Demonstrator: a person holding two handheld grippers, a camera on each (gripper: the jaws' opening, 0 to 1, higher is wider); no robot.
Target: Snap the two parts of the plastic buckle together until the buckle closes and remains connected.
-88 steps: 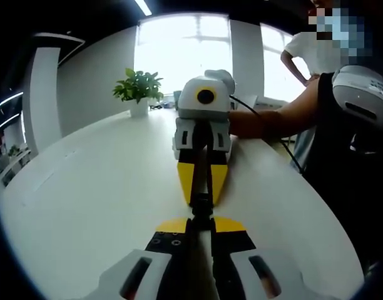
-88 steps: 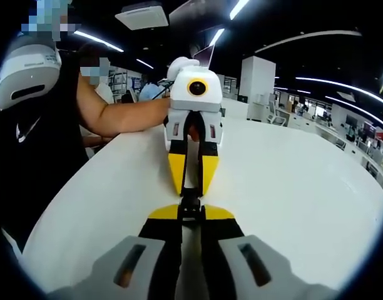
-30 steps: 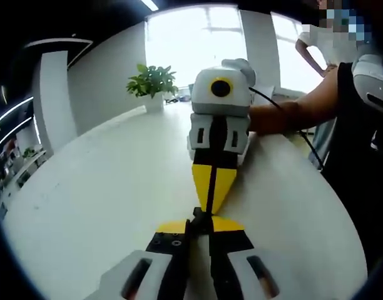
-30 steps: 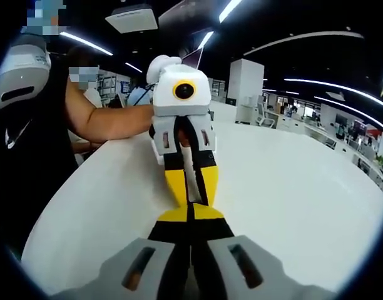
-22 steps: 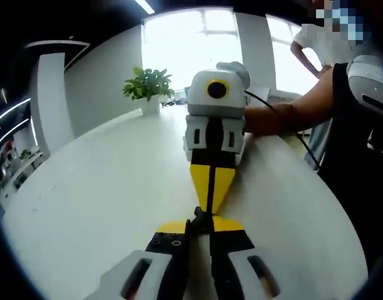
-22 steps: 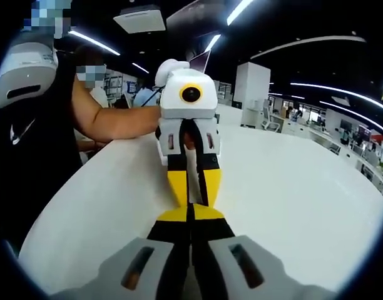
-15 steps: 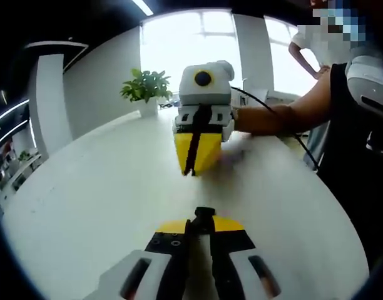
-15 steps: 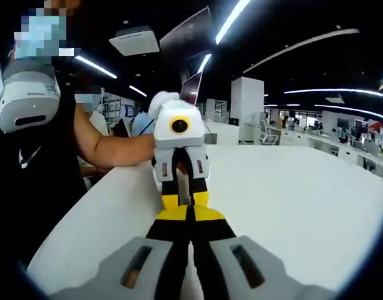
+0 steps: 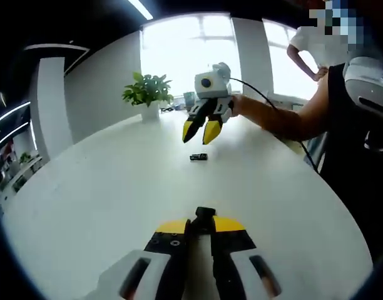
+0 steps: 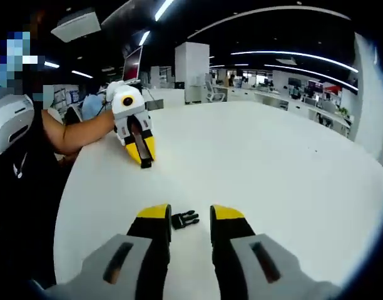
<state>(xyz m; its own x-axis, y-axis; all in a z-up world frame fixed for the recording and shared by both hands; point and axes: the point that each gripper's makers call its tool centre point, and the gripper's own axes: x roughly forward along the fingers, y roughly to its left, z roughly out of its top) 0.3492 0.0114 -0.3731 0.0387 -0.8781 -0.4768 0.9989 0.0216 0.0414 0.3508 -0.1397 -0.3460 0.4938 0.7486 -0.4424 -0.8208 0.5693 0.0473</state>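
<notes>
**Buckle on the table, my right fingers spread above it**

In my right gripper view, my right gripper [image 10: 189, 220] was released: its two yellow-tipped fingers [image 10: 154, 215] stood apart with a clear gap between them. The black plastic buckle [image 10: 184, 219] lay on the white table [image 10: 273, 162] in that gap, just beyond the tips, touching neither finger. It looked like one joined piece, though it was too small for me to be sure of the seam.

Farther ahead and to the left of my fingers, my left gripper [image 10: 142, 152] rested low over the table with its yellow tips pressed together, held by a bare forearm [image 10: 72, 134] coming in from the left.

In my left gripper view, my left gripper [image 9: 204, 222] was clenched, its yellow tips meeting with a small dark part showing at the seam; I could not tell what that part was. Well ahead of those tips, the buckle [image 9: 198, 157] lay as a small dark piece on the table [image 9: 104, 187]. Just beyond it and above it hung my right gripper [image 9: 201, 132], its yellow fingers parted and pointing down toward the buckle without touching it. A potted plant [image 9: 148, 95] stood at the far edge of the table, to the left, before a bright window [image 9: 188, 47].
</notes>
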